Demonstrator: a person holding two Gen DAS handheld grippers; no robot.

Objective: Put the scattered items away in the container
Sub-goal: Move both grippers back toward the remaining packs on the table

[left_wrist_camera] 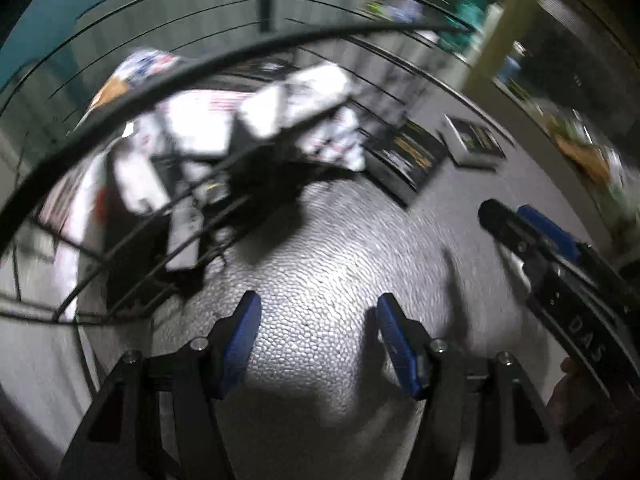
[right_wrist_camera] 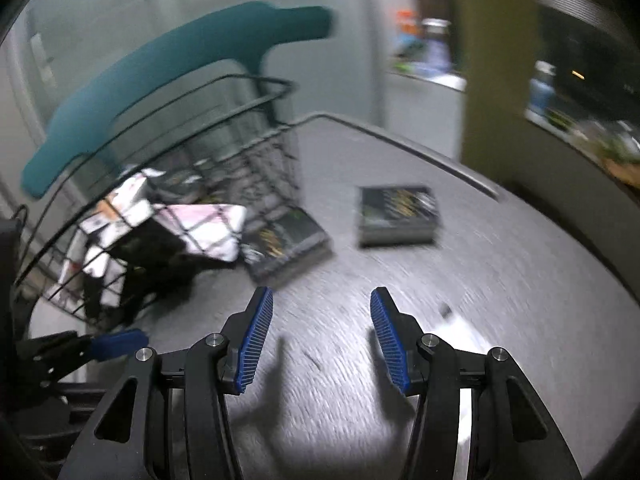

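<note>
Left gripper: we see the left gripper (left_wrist_camera: pixel 318 340) with its blue pads wide apart and nothing between them, only bare tabletop beneath.
Right gripper: the right gripper (right_wrist_camera: pixel 322 340) stands about half open in its own view, empty too; in the left view it enters from the right edge (left_wrist_camera: pixel 532 236).
Table: we work over a grey, pebbled table (right_wrist_camera: pixel 500 280), brightly lit just ahead of both grippers.
Basket: a black wire basket (right_wrist_camera: pixel 256 152) sits at the left of the table, with a teal handle (right_wrist_camera: pixel 168 76) arching over it; in the left view its wires (left_wrist_camera: pixel 200 76) sweep close across the lens.
Basket contents: we make out white and pink packets (right_wrist_camera: pixel 200 228) piled inside, with some dark items among them; blur hides the detail.
Near box: a dark box with yellow print (right_wrist_camera: pixel 286 244) lies flat on the table, just beside the basket's outer wall; we cannot tell if they touch.
Far box: a second dark box (right_wrist_camera: pixel 396 216) lies flat further right, apart from the first and from the basket.
Both boxes, left view: we see them side by side beyond the basket, the near box (left_wrist_camera: pixel 408 156) and the far box (left_wrist_camera: pixel 476 140).
Hand: a bit of a hand (left_wrist_camera: pixel 568 384) shows at the right edge of the left view.
Background: a cluttered shelf (right_wrist_camera: pixel 424 52) behind the table, too blurred to read.
</note>
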